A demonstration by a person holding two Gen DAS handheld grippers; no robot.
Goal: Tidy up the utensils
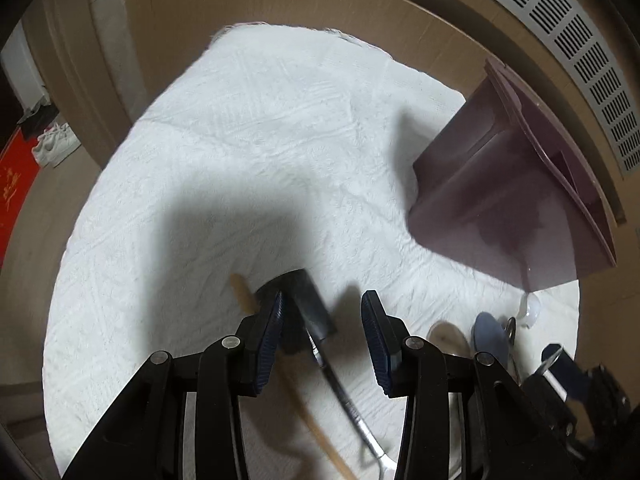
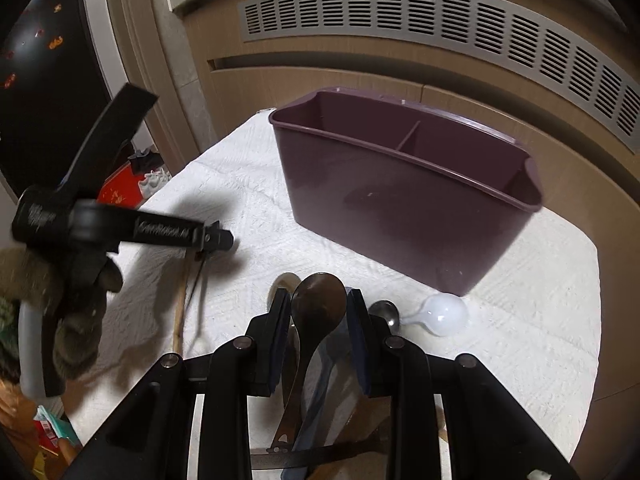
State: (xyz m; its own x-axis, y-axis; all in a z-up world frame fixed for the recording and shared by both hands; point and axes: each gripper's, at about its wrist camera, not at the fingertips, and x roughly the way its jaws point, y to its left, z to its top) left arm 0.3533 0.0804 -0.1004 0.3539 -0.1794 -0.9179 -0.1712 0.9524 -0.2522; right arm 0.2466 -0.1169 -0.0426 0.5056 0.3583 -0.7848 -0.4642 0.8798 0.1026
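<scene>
Right wrist cam shows the right claw (image 2: pixel 319 307) clamped on a dark brown spoon (image 2: pixel 318 300), lifted in front of the empty purple two-compartment caddy (image 2: pixel 404 200). Only the left cam shows the left claw (image 1: pixel 322 308) partly open, gripping nothing, over a black-headed utensil (image 1: pixel 308 300) lying on the white-towelled surface (image 1: pixel 240 140)

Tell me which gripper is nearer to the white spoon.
Right. The right gripper, shut on a dark spoon, hangs just beside the white spoon. The left gripper is farther off, over a spatula.
</scene>
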